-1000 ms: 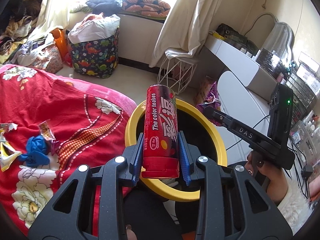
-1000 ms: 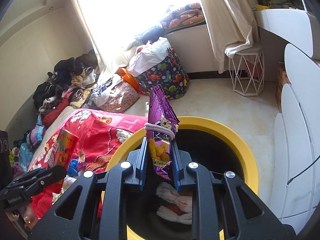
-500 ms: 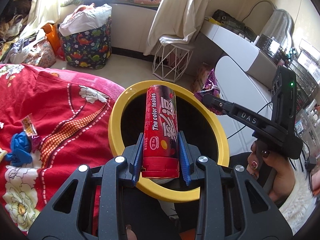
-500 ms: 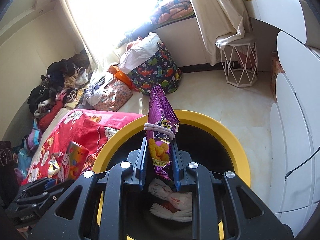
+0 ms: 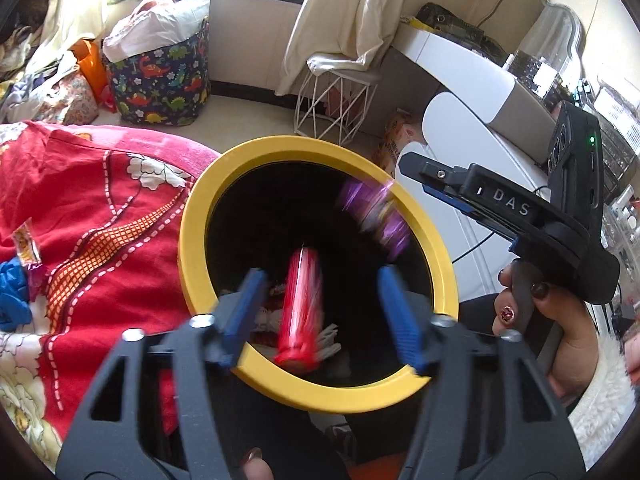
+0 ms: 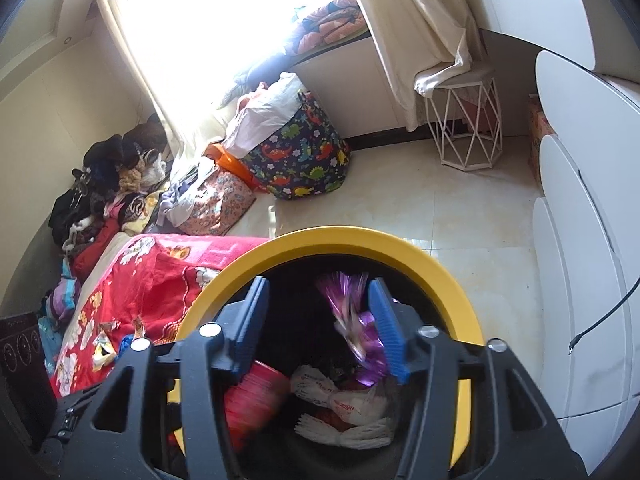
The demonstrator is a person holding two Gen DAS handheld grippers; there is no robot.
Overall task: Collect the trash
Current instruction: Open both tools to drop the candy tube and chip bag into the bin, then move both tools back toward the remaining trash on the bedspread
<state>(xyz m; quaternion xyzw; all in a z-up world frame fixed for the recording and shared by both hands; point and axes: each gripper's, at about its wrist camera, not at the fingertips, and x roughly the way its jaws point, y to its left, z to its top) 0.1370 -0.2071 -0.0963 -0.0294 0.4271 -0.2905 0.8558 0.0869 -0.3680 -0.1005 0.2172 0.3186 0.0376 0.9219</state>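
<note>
A black bin with a yellow rim (image 5: pixel 192 216) stands beside the bed; it also shows in the right wrist view (image 6: pixel 360 240). My left gripper (image 5: pixel 322 316) is open over the bin, and the red snack tube (image 5: pixel 300 308) is blurred, falling between its fingers into the bin. My right gripper (image 6: pixel 320 324) is open above the bin, and the purple snack bag (image 6: pixel 356 332) is blurred, dropping beside its right finger. The purple bag (image 5: pixel 376 216) and the right gripper's body (image 5: pixel 520 216) show in the left wrist view. White wrappers (image 6: pixel 352 408) lie in the bin.
A red flowered blanket (image 5: pixel 92 216) covers the bed at the left, with small wrappers (image 6: pixel 104 348) and a blue item (image 5: pixel 12 296) on it. A dinosaur-print laundry bag (image 5: pixel 160 80), a white wire stool (image 5: pixel 336 104) and white cabinets (image 6: pixel 580 200) stand around the floor.
Both grippers opened over the bin. The red tube and the purple bag have left the fingers and are falling into the bin.
</note>
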